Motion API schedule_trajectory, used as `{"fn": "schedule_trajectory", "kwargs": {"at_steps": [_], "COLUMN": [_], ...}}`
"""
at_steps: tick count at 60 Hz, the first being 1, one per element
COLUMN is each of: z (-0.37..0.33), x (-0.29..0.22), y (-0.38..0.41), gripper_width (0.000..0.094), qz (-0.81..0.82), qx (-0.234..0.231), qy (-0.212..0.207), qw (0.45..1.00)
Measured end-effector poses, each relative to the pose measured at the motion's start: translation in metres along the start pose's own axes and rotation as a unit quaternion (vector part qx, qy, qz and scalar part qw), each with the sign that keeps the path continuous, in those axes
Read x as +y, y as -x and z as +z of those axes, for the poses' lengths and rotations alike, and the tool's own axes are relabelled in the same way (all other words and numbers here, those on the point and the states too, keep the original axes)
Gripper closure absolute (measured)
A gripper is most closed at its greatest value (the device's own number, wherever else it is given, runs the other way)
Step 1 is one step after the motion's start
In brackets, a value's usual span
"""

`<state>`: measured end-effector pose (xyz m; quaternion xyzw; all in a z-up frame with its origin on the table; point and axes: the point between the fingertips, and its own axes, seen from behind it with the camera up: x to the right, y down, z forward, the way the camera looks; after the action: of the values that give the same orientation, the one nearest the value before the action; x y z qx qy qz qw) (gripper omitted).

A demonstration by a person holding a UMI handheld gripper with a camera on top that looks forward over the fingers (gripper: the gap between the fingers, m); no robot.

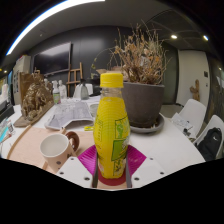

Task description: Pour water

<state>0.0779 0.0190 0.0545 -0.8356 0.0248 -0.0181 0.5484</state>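
Note:
A yellow bottle (111, 128) with a yellow cap and a green-yellow label stands upright between my fingers. My gripper (111, 163) is shut on the bottle: both magenta pads (89, 159) press against its lower sides. The bottle's base is hidden behind the gripper body. A white cup (55, 149) with a dark inside stands on the round table (170, 150), to the left of the bottle and a little ahead of the fingers.
A large pot (143, 103) with dry plants stands on the table behind the bottle. Papers (68, 113) lie behind the cup. A brown carved figure (37, 99) stands at the left. White chairs (197, 118) are at the right.

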Motion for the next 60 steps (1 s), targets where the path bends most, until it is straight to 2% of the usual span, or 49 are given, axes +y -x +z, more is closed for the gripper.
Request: {"fn": "schedule_trajectory", "kwargs": {"at_steps": [7,11,13,16,24,49,60], "z": [-0.004,-0.010,-0.018,-0.030,-0.085,-0.329,-0.396], "x": [0.004,0.005,0.005,0.002,-0.014,-0.014,-0.014], "y": [-0.001,0.003,0.004,0.002,0.000,0.067,0.096], "gripper_width": [0.0412,0.0148,0.0062,0.0105,0.0078,0.0078,0.0073], "qz": [0.004,0.016,0.021,0.025,0.021,0.017,0.018], "qx": [0.006,0.001,0.001,0.008,0.040,0.060,0.063], "qy": [0.014,0.030,0.038,0.047,0.062,0.116,0.111], "qw": [1.000,0.999,0.999,0.999,0.997,0.991,0.992]}}
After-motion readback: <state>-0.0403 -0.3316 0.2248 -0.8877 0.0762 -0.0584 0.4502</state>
